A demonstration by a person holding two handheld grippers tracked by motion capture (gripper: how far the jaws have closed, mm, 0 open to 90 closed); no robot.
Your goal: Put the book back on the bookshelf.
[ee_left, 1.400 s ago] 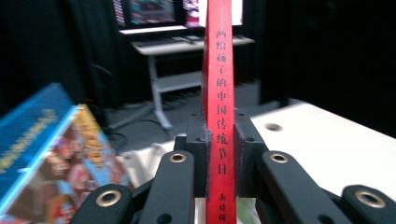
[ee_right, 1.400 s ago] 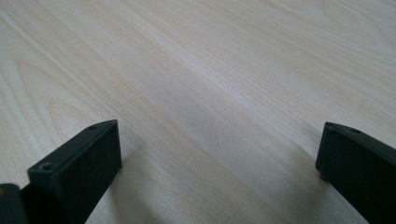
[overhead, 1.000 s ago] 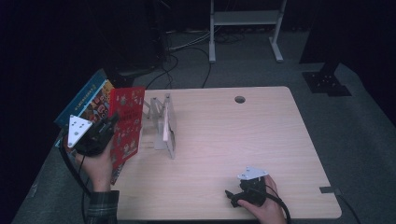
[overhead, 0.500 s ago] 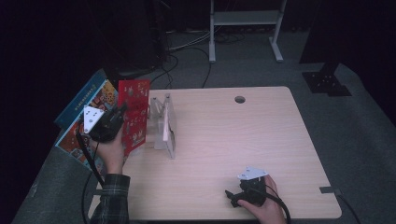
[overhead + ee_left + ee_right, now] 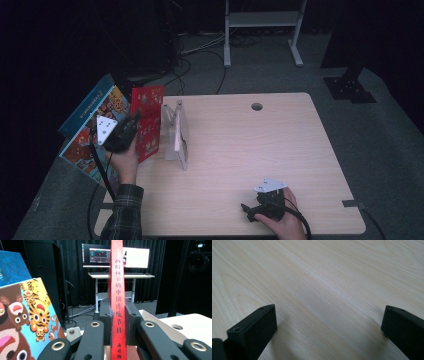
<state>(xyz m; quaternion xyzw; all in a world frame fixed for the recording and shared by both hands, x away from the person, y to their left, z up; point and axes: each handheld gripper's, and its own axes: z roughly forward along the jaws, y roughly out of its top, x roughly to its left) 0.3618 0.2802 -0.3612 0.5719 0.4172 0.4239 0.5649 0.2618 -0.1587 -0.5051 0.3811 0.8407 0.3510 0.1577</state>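
With the left gripper clenched on the spine of the red book standing upright between its jaws, lower squarely beside the metal bookend; right gripper released, resting over bare table.

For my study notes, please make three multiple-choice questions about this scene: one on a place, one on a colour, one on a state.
1. Where does the right gripper sit?
A. near the table's front edge
B. beside the book stand
C. on the floor

2. What colour is the book in the left gripper?
A. green
B. red
C. white

3. How do the right gripper's jaws stand?
A. shut on a book
B. shut, nothing held
C. open, nothing held

Answers:
1 A, the high view shows it there.
2 B, its spine is red.
3 C, bare table lies between them.
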